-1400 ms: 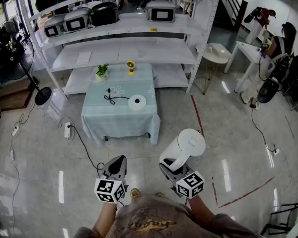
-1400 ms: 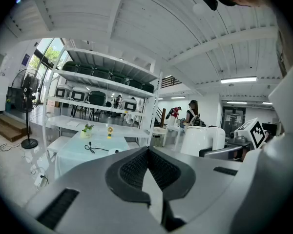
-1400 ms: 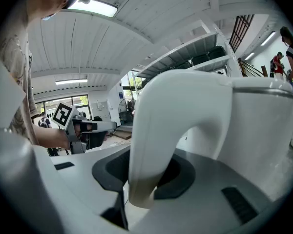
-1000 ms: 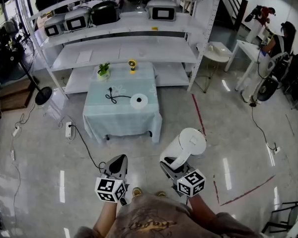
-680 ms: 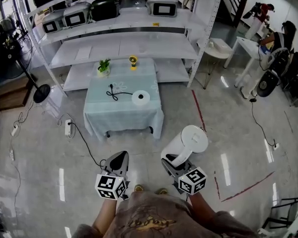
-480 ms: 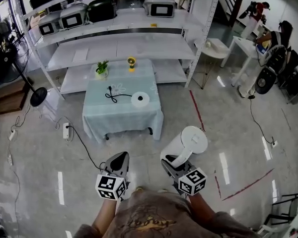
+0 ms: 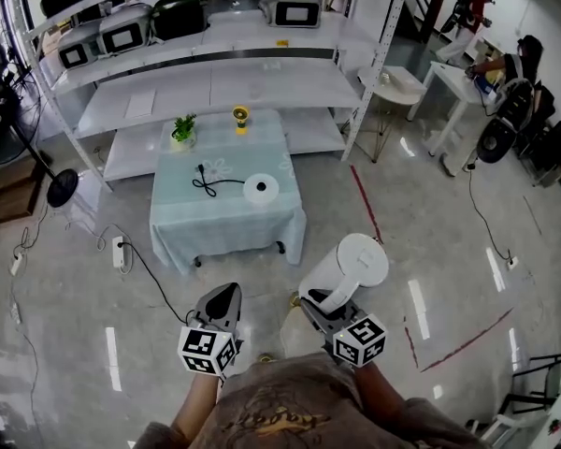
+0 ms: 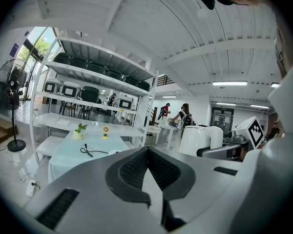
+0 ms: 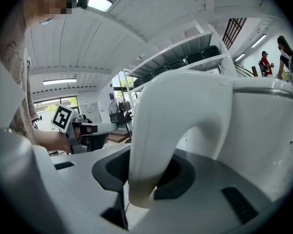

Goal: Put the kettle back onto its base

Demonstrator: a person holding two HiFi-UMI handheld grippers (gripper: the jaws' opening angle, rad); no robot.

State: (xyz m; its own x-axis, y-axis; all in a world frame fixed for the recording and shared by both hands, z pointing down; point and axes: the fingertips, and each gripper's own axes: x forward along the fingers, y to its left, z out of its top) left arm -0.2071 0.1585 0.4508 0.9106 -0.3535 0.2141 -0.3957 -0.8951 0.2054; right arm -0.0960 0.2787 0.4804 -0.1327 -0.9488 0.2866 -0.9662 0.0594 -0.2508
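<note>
A white kettle (image 7: 357,263) hangs over the floor at my right, and my right gripper (image 7: 323,304) is shut on its curved handle (image 9: 178,130). In the right gripper view the jaws of the right gripper (image 9: 145,173) clamp the handle's lower end. The round white base (image 7: 260,191) lies on a table with a light-blue cloth (image 7: 226,224) ahead of me, and a black cord (image 7: 206,183) runs from it. My left gripper (image 7: 222,307) is held beside the right one. Seen in its own view, the left gripper (image 8: 147,152) is shut with nothing in it, and the kettle (image 8: 200,139) shows at its right.
On the table's far end stand a small plant (image 7: 182,131) and a yellow fan (image 7: 240,117). Behind it is a white shelf rack (image 7: 206,82) with appliances. A power strip (image 7: 118,253) and cable lie on the floor at left. Red tape (image 7: 365,204) marks the floor.
I have walked a little closer to the table, and both grippers came along. The kettle stays in the right gripper; the left stays shut.
</note>
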